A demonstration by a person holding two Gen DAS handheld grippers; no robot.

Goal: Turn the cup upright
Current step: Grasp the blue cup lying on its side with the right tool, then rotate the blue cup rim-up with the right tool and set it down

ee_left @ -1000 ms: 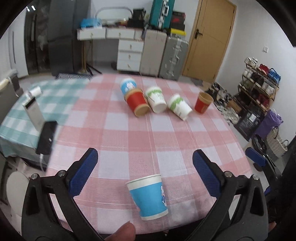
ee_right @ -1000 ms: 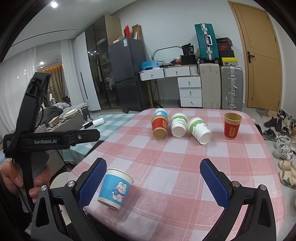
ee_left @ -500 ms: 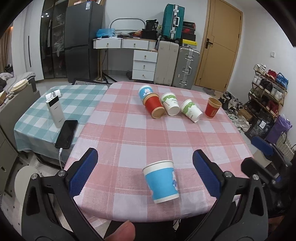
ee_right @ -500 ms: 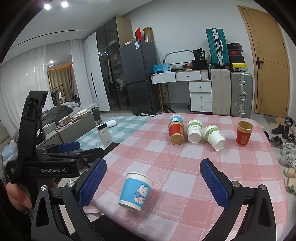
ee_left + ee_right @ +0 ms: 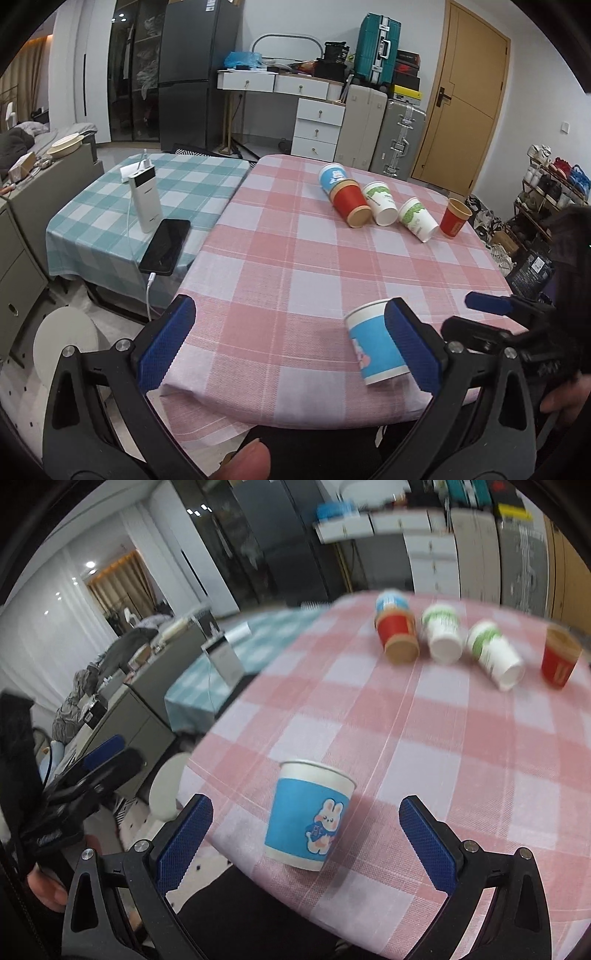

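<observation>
Pink checked table [image 5: 295,266], blue bunny cup [image 5: 308,818] standing upright near the 6 o'clock edge. Toward 1 o'clock, a row: blue cup [image 5: 332,176], red cup [image 5: 350,203] and two white-green cups [image 5: 380,201] [image 5: 417,218] on their sides, red cup [image 5: 453,218] upright.

far cups [image 5: 436,638]: blurred | blue cup [image 5: 373,347]: partly behind claw pad

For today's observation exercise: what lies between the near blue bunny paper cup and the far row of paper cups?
Only bare pink checked tablecloth, in both views, between the blue cup and the row.
</observation>
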